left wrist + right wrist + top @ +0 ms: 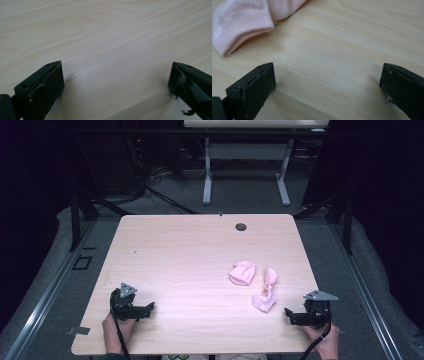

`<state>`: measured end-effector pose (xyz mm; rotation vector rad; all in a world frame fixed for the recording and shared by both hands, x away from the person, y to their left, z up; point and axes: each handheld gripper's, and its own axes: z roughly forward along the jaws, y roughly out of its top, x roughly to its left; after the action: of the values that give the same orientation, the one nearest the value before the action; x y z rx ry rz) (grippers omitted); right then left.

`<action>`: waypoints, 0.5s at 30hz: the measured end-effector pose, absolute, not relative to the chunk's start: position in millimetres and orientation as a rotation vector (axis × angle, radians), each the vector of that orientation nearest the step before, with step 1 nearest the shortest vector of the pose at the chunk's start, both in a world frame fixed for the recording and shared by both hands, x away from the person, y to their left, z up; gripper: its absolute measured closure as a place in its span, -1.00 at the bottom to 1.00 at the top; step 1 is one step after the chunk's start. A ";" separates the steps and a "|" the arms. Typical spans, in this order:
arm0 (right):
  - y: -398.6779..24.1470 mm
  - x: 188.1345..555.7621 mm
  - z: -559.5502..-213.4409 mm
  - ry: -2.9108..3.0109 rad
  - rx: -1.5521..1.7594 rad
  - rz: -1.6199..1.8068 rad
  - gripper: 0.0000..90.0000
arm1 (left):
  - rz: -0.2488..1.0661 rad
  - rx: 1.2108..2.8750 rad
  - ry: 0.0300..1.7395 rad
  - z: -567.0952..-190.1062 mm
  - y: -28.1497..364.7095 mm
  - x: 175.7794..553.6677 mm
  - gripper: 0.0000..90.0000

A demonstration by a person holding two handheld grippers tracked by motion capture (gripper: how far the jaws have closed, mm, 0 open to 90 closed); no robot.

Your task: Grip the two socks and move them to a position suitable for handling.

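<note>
At the left of the high view, the left claw (148, 308) rested low over the near left part of the desk (190, 250), held in the person's left hand (117, 332). In the left gripper view its jaws stood wide apart with nothing between them but bare wood grain, well away from any cloth.

Further right, two pink socks lay on the right half of the desk. The bunched sock (242, 272) sat crumpled into a soft lump, and just beside it to the right lay the longer sock (266, 291), stretched toward the near edge with its end nearest the person's right side.

At the right, the right claw (288, 312) pointed toward that longer sock, near it but not touching. In the right gripper view its jaws were likewise spread wide and empty, and the sock's ribbed cuff (242, 22) lay ahead and to the upper left of them, apart from both.

Both socks looked light, limp and knitted, so they would likely drape and fold rather than hold shape, with little risk of slipping or damage. The cuff edge of the longer sock seemed the best place to pinch, since the doubled rim gives the jaws a firm lip. The bunched sock would probably need a grab at an outer fold.
</note>
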<state>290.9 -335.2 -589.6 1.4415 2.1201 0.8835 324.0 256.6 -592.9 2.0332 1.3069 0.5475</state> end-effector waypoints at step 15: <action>-334.5 292.1 -589.4 2.118 1.445 0.882 -1.00 | 0.548 2.033 1.310 -592.9 256.5 324.0 -0.99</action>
<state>292.1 -334.5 -589.4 1.4453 2.1176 0.8817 324.0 256.5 -592.9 2.0326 1.3105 0.5481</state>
